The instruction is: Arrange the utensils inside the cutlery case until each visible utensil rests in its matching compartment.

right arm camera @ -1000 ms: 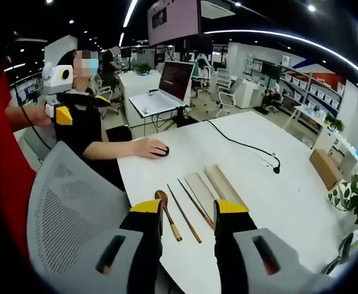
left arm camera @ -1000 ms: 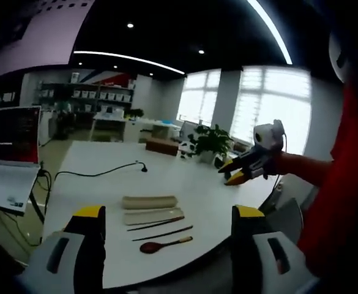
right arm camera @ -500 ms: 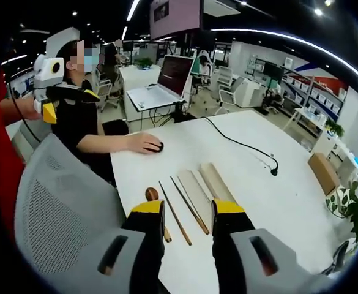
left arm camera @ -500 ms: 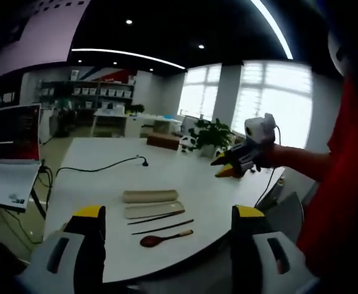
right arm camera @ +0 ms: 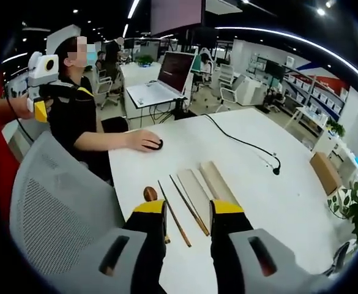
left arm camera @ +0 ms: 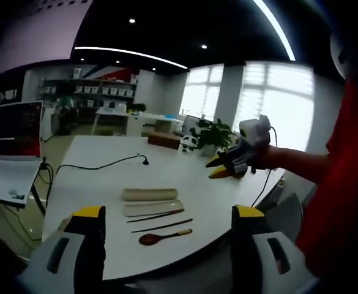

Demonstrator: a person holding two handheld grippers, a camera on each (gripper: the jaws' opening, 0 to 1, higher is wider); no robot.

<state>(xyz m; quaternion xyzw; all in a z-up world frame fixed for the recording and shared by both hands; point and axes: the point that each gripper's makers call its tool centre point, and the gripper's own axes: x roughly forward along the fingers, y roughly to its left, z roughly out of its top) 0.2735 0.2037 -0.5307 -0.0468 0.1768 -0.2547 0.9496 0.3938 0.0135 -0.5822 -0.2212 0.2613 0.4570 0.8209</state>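
White bench (right arm camera: pixel 289 202) in an open office. Ahead of left tool (left arm camera: pixel 166 217), prongs wide apart: case (left arm camera: pixel 149 195), lid (left arm camera: pixel 153 209), chopsticks (left arm camera: pixel 161 226), spoon (left arm camera: pixel 164 236), side by side. Right tool (right arm camera: pixel 188 208) narrowly parted, gripping nothing, spoon (right arm camera: pixel 149 195) and chopsticks (right arm camera: pixel 185 211) just beyond its tips.

The left gripper view is looking from beyond one long edge of the white worktop (left arm camera: pixel 185 190) across it toward the windows, standing well back, with the right tongs (left arm camera: pixel 220 169) hanging over the far corner. The right gripper view is looking down from nearer, above the neighbouring edge, along the worktop (right arm camera: pixel 270 196). Both are sharing the worktop's middle, where the cutlery case (left arm camera: pixel 149 195) (right arm camera: pixel 214 182) and utensils are lying.
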